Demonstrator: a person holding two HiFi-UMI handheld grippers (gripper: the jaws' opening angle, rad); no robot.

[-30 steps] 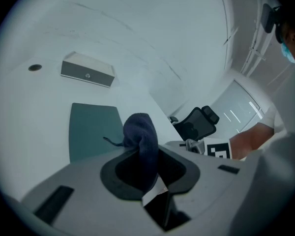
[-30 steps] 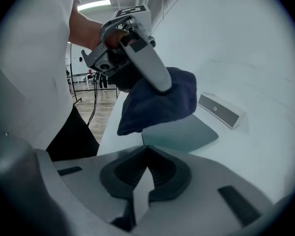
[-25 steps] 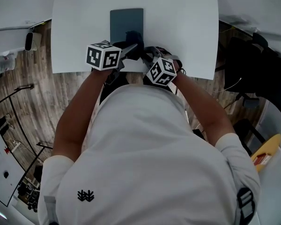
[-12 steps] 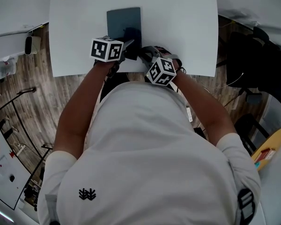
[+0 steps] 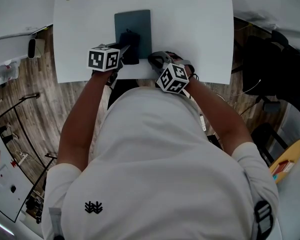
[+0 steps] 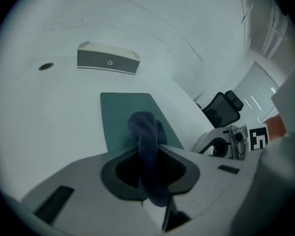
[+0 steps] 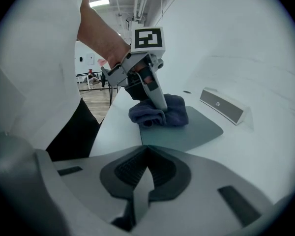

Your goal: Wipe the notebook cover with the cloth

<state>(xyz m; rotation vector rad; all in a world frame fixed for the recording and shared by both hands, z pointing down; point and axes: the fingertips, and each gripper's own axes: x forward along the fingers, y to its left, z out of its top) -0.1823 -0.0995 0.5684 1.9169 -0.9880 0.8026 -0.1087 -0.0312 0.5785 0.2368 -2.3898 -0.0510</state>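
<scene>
The person's left forearm [image 5: 85, 114] reaches straight forward from the shoulder to the near edge of the white table [image 5: 195, 29]. The left gripper [image 5: 124, 49] angles inward over the tabletop, its jaws clamped on one dark blue cloth [image 6: 146, 132] (bunched into a thick fold between them). The cloth is pressed onto the near left part of the single teal notebook [image 5: 140, 24], which lies flat at the middle of the table. Beyond the notebook stands one small white box with a grey front [image 6: 108, 62]. Right of the notebook's near corner, the right gripper [image 7: 145, 156] hovers just above the table edge with its jaws pressed together and nothing between them. It is turned toward the cloth, with the right forearm [image 5: 215, 119] bent in from the side. That makes two grippers, one cloth and one notebook.
</scene>
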